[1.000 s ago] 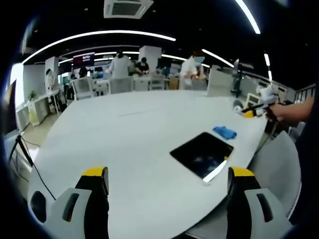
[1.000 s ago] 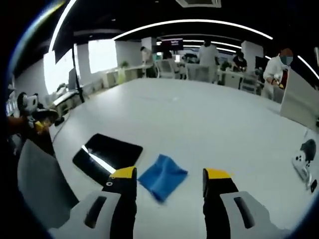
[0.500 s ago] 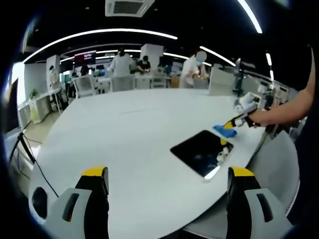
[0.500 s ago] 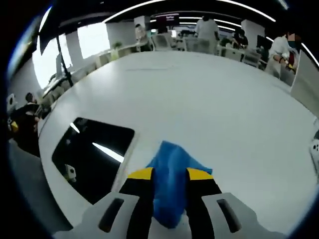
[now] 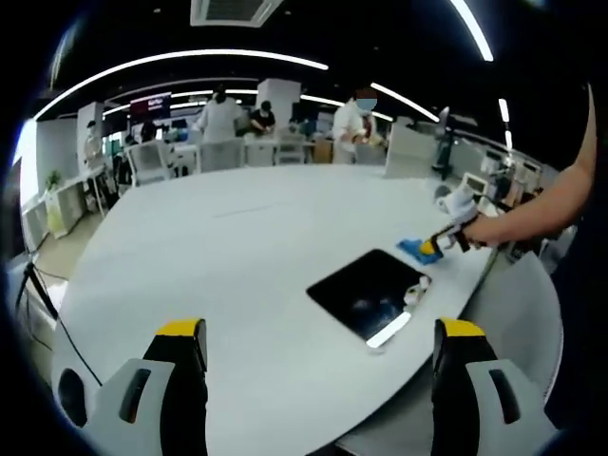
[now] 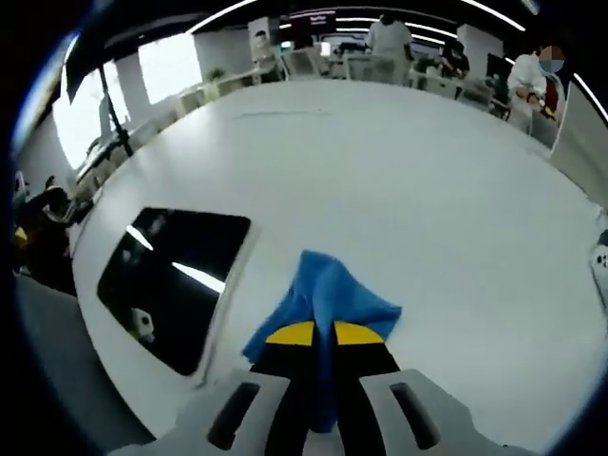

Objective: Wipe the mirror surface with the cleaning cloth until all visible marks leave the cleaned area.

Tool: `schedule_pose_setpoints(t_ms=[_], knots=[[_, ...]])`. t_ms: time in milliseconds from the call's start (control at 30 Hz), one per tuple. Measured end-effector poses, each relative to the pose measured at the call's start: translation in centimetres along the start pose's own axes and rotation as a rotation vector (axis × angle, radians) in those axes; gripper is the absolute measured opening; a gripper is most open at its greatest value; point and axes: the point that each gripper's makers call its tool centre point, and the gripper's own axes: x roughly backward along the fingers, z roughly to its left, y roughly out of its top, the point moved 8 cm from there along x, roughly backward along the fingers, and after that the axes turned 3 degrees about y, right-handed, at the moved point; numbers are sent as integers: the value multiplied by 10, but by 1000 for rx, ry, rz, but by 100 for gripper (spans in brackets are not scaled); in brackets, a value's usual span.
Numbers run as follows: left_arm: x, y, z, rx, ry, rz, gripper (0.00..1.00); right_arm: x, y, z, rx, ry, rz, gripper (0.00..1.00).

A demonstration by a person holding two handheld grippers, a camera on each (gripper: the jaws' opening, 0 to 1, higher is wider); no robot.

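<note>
1. Mirror [image 6: 171,285] lies flat on the white table [image 6: 399,180], close to the table's near edge, its dark glass facing up so the ceiling lights streak across it; flat and unobstructed is how it needs to be for wiping.
2. Cleaning cloth [image 6: 328,309], blue, sits on the table just beside the mirror's long edge and not on the glass (a sensible spot, near the mirror yet off the surface to be cleaned).
3. Right gripper [image 6: 316,334] has its yellow-tipped jaws pinched together on the cloth's near end, with the fabric bunched up between them and the rest fanning out toward the table; I judge this is the pick-up before the first pass over the mirror.
4. From the left gripper view the same pinch shows at the mirror's far side: the right gripper [image 5: 429,250], held by a person's hand [image 5: 489,226], presses into the cloth [image 5: 413,249].
5. Left gripper [image 5: 318,347] hangs well back from the mirror [image 5: 366,293], jaws spread wide with nothing between them and touching nothing (kept clear, probably so the other hand can work).
</note>
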Motion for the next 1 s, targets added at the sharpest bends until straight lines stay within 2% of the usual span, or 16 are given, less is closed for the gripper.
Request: schedule_pose_setpoints(t_ms=[133, 200, 233, 267, 300, 367, 433, 467, 533, 633, 800, 900, 1000], knots=[[-3, -2, 2, -1, 21, -10, 100, 17, 14, -3, 5, 26, -45, 0], [0, 0, 1, 3, 27, -39, 100, 28, 27, -1, -34, 53, -76, 0], [0, 0, 2, 0, 33, -39, 100, 30, 32, 0, -72, 82, -76, 0], [1, -2, 5, 1, 45, -35, 100, 30, 34, 2, -143, 126, -49, 0], [1, -4, 8, 10, 62, -26, 100, 31, 41, 2, -159, 144, -60, 0], [3, -8, 13, 28, 79, -16, 100, 33, 46, 1, -123, 125, -51, 0], [6, -7, 13, 23, 81, -19, 100, 32, 48, 8, -141, 177, -31, 0], [7, -6, 13, 20, 81, -22, 100, 32, 49, 12, -121, 187, -16, 0], [10, -7, 17, 21, 85, -26, 100, 26, 50, 18, -25, 188, 12, 0], [12, -7, 18, 26, 90, -23, 100, 16, 55, 29, -77, 197, 12, 0], [15, -9, 24, 20, 81, -16, 100, -3, 64, 42, -93, 186, 8, 0], [14, -13, 30, 31, 75, -12, 100, -18, 64, 49, -44, 170, 45, 0], [14, -15, 30, 38, 50, 10, 100, -32, 64, 53, -48, 146, 64, 0]])
